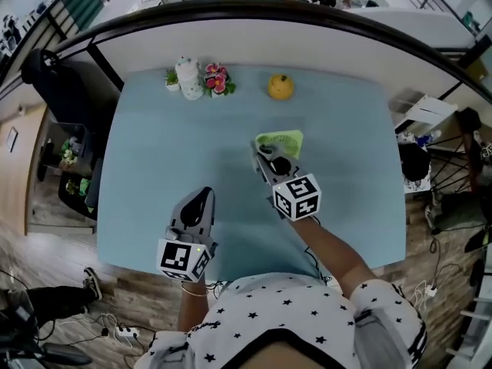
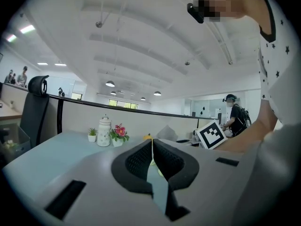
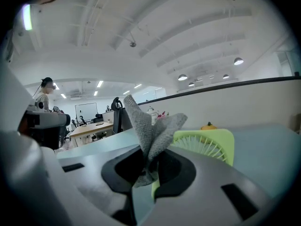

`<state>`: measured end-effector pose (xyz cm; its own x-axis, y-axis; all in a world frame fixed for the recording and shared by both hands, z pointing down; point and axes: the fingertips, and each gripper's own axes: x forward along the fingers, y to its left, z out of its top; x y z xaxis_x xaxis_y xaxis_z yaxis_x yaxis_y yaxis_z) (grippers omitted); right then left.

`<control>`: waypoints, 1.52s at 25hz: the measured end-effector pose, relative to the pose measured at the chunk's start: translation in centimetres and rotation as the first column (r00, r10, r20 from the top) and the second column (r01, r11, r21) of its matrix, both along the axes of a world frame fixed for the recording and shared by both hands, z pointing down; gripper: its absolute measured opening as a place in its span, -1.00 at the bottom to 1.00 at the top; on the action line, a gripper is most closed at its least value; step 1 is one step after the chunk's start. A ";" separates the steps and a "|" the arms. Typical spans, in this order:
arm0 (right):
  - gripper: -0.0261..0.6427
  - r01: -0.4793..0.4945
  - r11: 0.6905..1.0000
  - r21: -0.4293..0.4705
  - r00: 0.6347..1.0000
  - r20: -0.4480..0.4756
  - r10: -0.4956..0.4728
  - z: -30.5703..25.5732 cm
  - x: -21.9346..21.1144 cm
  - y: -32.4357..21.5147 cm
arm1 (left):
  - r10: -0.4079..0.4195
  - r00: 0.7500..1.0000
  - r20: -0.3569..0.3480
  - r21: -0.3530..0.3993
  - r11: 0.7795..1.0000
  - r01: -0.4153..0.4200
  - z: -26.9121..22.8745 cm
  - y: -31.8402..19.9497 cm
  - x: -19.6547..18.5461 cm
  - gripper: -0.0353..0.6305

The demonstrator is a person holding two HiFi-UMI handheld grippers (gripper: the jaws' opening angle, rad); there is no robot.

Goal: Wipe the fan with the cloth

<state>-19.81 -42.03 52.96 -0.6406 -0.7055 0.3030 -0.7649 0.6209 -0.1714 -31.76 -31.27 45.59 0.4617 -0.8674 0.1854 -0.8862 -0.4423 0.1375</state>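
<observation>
Grey cloth (image 3: 151, 124) clamped in right gripper (image 3: 149, 169), green fan (image 3: 209, 144) just beyond it, left gripper (image 2: 152, 160) closed, empty, well back.

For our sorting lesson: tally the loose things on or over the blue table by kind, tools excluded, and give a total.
fan: 1
cloth: 1
white jar: 1
potted plants: 2
yellow round object: 1
Total: 6
</observation>
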 end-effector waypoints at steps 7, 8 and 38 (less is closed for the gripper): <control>-0.80 -0.029 0.999 -0.038 0.999 -0.025 0.028 1.4 0.2 -1.1 | 0.000 1.000 -0.019 -0.015 1.000 0.000 0.6 -0.8 -0.8 -0.80; -0.80 -0.031 0.999 -0.040 0.999 -0.025 0.030 1.5 0.3 -1.2 | -0.001 1.000 -0.022 -0.016 1.000 0.001 0.7 -0.9 -0.8 -0.80; -0.80 -0.308 0.950 -0.042 0.951 -0.050 0.306 1.6 12.8 -2.6 | 0.042 0.999 -0.023 -0.011 0.999 -0.042 0.8 -0.6 0.9 -0.80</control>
